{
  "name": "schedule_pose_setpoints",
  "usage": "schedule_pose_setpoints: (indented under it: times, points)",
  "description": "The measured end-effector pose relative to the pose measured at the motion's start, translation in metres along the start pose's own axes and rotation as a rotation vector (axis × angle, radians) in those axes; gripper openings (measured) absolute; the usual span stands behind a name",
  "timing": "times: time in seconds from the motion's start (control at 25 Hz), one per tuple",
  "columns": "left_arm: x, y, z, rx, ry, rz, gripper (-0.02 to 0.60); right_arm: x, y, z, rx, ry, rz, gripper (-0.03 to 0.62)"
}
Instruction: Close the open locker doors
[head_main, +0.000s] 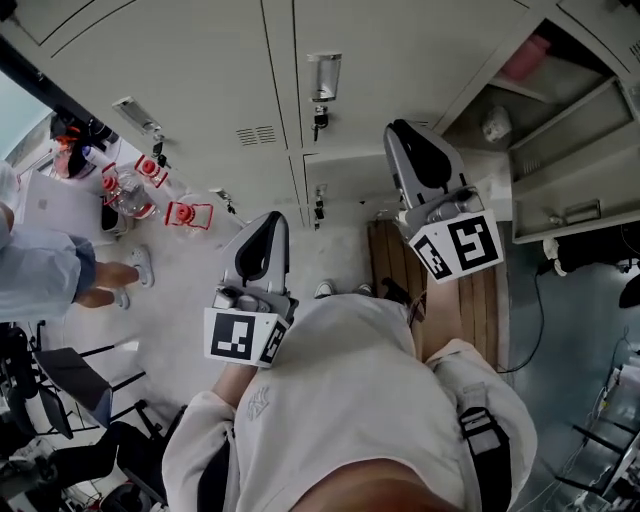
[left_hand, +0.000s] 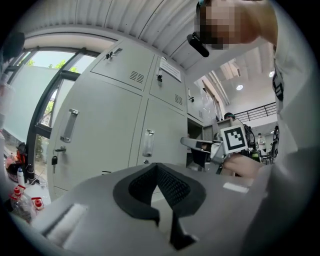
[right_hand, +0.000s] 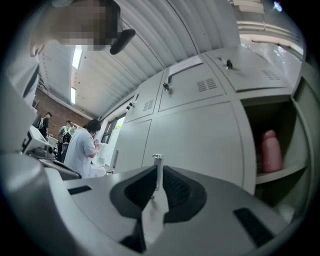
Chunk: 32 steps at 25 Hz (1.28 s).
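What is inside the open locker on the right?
A pink bottle stands on a shelf in the locker; a white thing sits lower down. The dark back cannot be seen.

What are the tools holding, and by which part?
Nothing: the left tool is shut on air, and the right tool has a narrow gap that only frames a distant locker handle.

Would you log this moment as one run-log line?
phase: pre-contact | left gripper: shut, empty | right gripper: slightly open, empty | open locker door: untouched, at right
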<state>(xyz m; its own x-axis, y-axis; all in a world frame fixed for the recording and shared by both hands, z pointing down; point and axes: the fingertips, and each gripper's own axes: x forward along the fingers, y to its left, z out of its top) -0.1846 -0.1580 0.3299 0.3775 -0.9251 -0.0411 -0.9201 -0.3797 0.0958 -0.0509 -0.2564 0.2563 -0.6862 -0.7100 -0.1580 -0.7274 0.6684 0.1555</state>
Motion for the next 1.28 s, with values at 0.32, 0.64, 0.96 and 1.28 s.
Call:
schedule_pose_setpoints:
  times: [0.32, 0.64, 0.96, 1.28]
  points:
    - [0.051, -0.07, -0.007, -0.011, 0.016, -0.188, -0.008, -0.139, -0.066, 0.012, -0.029, -0.006, -0.233, 0.026]
    - [0.094, -0.171, -0.009, -0.026, 0.01, -0.386, -0.008, -0.279, -0.139, 0.029, -0.064, 0.013, -0.533, 0.026]
    - [0.116, -0.241, -0.013, -0.035, 0.007, -0.433, -0.008, -0.354, -0.214, 0.026, -0.117, 0.074, -0.647, 0.026]
    - [0.121, -0.269, -0.021, -0.027, 0.006, -0.385, -0.008, -0.352, -0.244, 0.008, -0.082, 0.074, -0.554, 0.026]
